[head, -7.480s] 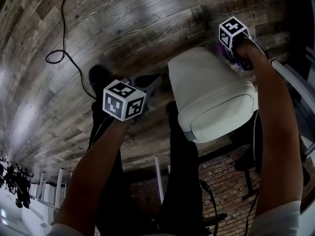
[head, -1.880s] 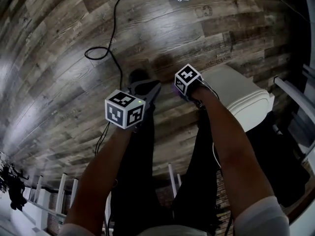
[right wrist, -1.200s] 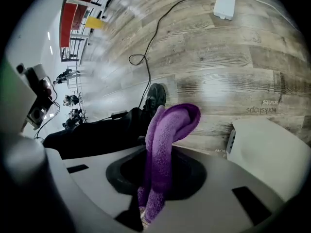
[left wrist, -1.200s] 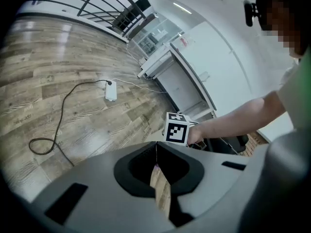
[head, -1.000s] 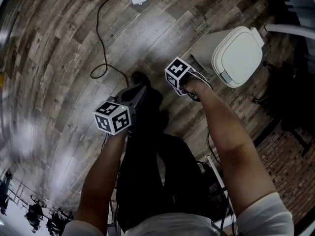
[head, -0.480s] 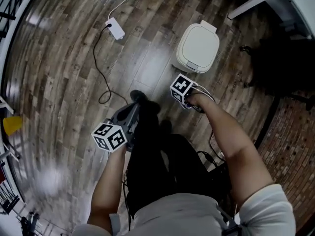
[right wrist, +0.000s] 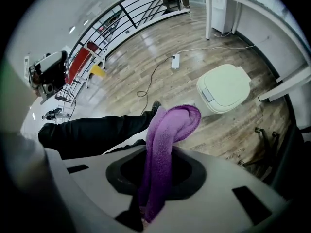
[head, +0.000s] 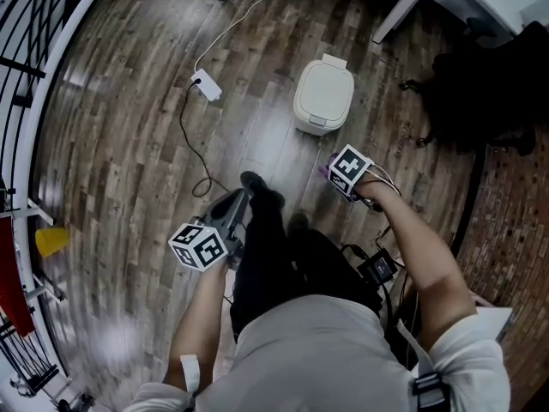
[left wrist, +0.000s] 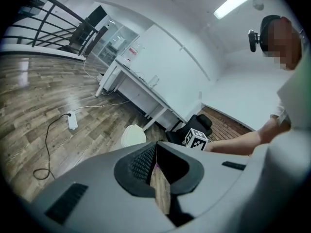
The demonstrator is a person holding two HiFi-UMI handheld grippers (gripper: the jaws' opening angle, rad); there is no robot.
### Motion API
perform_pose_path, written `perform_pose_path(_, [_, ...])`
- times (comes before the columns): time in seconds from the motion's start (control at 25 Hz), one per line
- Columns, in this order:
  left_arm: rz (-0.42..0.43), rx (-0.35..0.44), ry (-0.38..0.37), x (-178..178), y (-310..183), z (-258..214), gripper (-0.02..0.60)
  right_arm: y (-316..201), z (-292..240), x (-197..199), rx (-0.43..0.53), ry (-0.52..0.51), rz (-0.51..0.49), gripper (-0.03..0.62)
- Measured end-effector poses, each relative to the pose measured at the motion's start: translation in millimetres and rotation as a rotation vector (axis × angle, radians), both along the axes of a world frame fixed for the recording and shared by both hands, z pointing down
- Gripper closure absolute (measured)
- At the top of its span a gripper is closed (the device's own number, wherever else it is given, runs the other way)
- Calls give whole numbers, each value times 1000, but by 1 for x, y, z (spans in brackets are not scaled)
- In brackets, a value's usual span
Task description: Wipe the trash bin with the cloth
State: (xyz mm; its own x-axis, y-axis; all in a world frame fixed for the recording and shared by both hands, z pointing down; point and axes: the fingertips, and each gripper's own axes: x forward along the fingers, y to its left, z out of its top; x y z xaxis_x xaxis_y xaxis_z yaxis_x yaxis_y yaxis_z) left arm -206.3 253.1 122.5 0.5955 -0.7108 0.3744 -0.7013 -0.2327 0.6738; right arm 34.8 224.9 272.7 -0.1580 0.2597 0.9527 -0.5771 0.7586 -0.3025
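Clamped tight on the purple cloth (right wrist: pixel 167 130) with the right gripper (right wrist: pixel 156 171), with a folded loop standing up past the jaw tips, well short of the trash bin (right wrist: pixel 225 89) and not touching it. Pressed together on nothing at the left gripper (left wrist: pixel 156 169), farther from the bin than the right one. Beyond both, white, upright, lid down, on the wood floor (head: pixel 129 144). Off to the bin's left in the head view, a white power strip (head: pixel 208 85) with a dark cable (head: pixel 190 136); behind the bin, a white desk leg (head: pixel 396 11).
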Motion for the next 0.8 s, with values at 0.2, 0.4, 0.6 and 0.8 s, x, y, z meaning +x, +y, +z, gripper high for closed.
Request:
perform_pose_path(0.2, [36,47,-12,18,16,-56,578,14,-62,34,90,-45,90,519])
perform_pose_path(0.4, [37,72,-22,29,34,-96,578,26,-106,58,162,-108,200,518])
perform_pose_path(0.6, [49,75,-36,27,44,-122,578,35,-136,66,228,-164,285,518])
perform_pose_path(0.8, [85,92,-40,23,46,-139,578,36,-165,67,344,-203,351,517])
